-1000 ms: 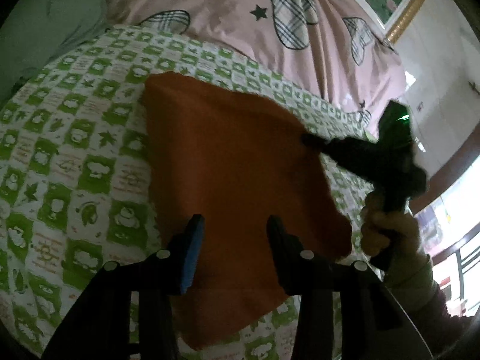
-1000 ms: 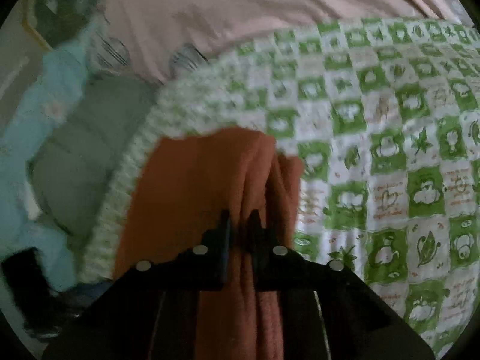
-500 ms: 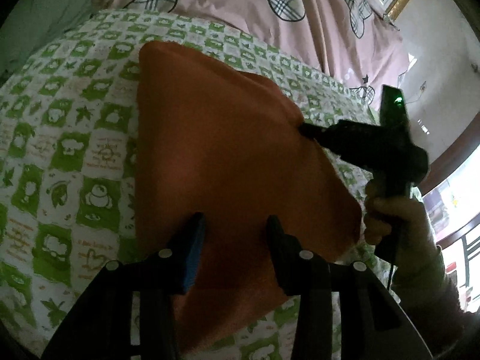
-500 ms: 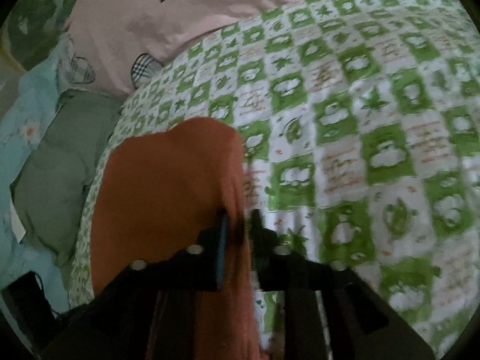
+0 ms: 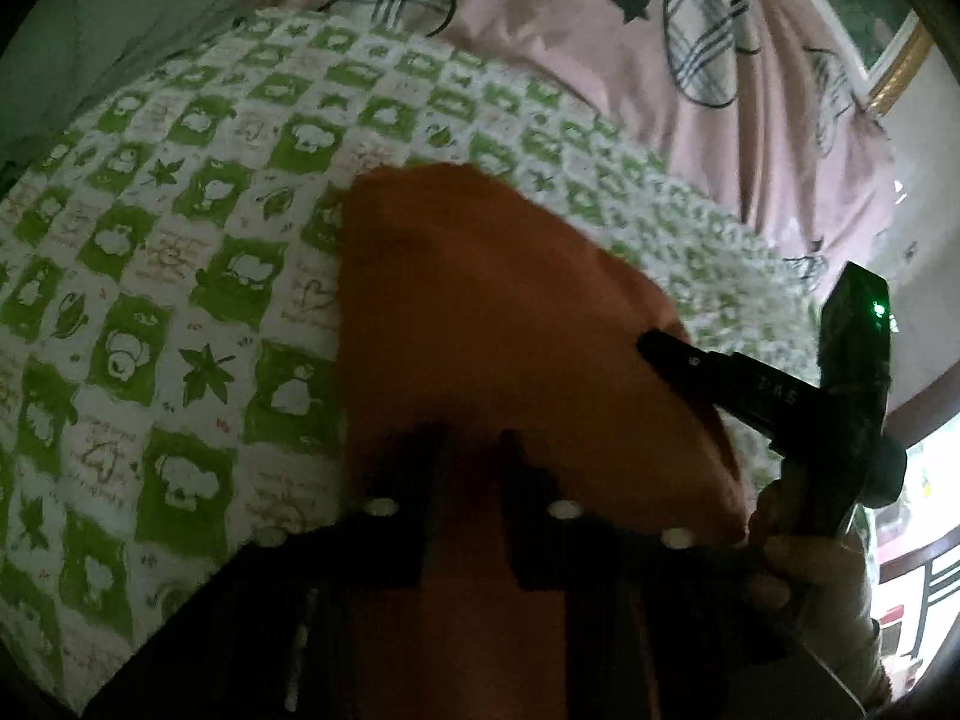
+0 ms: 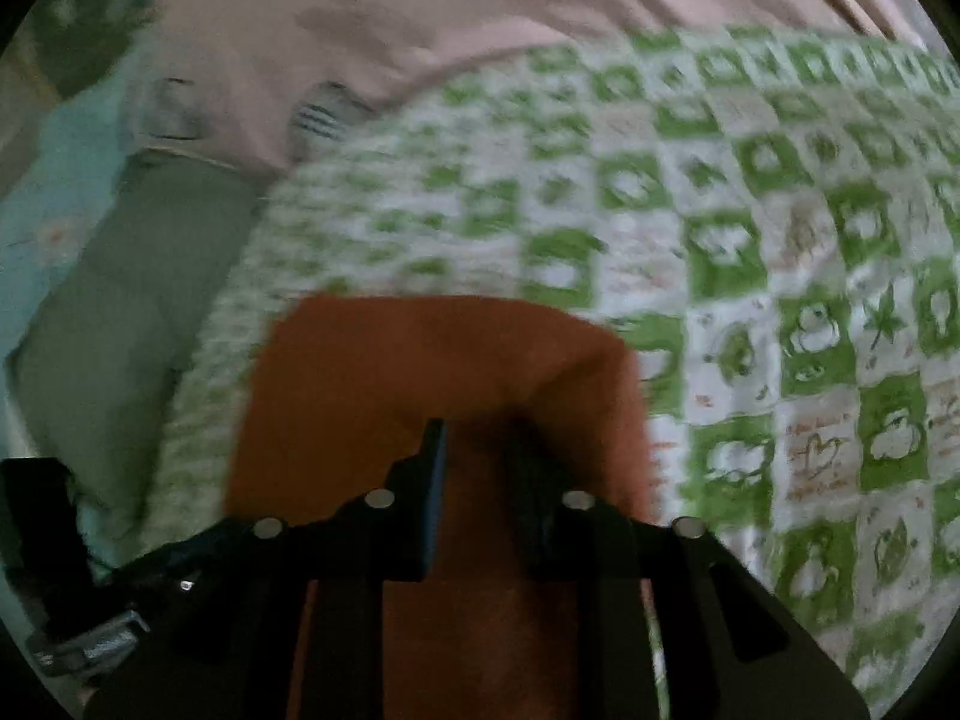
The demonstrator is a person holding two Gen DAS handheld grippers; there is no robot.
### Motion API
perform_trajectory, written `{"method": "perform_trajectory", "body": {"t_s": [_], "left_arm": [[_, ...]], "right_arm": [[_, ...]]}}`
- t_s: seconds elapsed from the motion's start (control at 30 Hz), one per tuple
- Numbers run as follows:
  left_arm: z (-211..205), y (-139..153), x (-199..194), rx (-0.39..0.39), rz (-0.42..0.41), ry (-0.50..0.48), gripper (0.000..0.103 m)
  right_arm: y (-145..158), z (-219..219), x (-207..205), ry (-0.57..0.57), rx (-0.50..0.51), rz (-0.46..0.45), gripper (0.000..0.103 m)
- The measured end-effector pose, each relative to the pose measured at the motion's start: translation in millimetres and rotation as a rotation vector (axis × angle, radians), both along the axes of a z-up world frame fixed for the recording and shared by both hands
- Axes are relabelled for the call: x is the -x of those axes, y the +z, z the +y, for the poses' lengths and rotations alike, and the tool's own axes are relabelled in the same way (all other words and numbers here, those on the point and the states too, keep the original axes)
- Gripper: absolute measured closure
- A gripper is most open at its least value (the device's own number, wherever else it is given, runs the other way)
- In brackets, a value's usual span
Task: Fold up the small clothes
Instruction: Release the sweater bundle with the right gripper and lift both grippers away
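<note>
An orange cloth (image 5: 498, 324) lies on a green-and-white checked blanket (image 5: 150, 276). My left gripper (image 5: 474, 444) is over the cloth's near part with its jaws a little apart and cloth showing between them. My right gripper (image 6: 480, 438) is open over the cloth (image 6: 390, 378), whose right edge is humped up in a fold. In the left wrist view the right gripper (image 5: 654, 342) reaches in from the right, its tip at the cloth's right edge, held by a hand (image 5: 798, 546).
A pink quilt with plaid hearts and stars (image 5: 600, 36) lies behind the blanket. A grey-green pillow (image 6: 120, 300) sits off the blanket's edge in the right wrist view. A gold picture frame (image 5: 894, 72) is on the wall at right.
My right gripper was shut on the cloth's edge and has opened, letting it go. My left gripper's jaws have narrowed and it has moved closer over the cloth.
</note>
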State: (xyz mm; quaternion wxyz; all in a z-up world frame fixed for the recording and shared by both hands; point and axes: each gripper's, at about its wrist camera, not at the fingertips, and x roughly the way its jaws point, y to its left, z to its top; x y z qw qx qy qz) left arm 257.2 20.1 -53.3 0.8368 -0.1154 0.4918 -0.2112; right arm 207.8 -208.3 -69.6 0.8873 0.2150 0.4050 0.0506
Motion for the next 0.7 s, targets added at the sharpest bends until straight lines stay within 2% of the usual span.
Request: {"method": "perform_trajectory", "body": {"t_s": [0.03,0.07,0.27,0.4,0.5,0.6,0.7], "left_arm": [[-1,-1,-1,-0.007,-0.002,-0.008,0.091],[-1,0,-1,-0.014,-0.004,-0.011,0.091],[5,19,33,0.006,-0.047,-0.041,0.090],[19,32,92,0.058,-0.095,-0.079,0.090],[21,28,127,0.056,-0.092,-0.108,0.090],[16,7,147,-0.018,-0.074,-0.128,0.090],[17,-11,149,-0.035,-0.023,-0.099,0.091]], "right_arm": [[0,0,0,-0.005,0.013,-0.002,0.098],[0,0,1,-0.004,0.019,-0.004,0.099],[20,3,30,0.009,0.015,-0.027,0.094],[32,12,90,0.059,-0.021,-0.080,0.094],[20,22,137,0.080,0.014,-0.061,0.094],[-7,15,165,0.028,0.067,0.007,0.094],[-22,2,173,0.013,-0.012,0.006,0.095]]}}
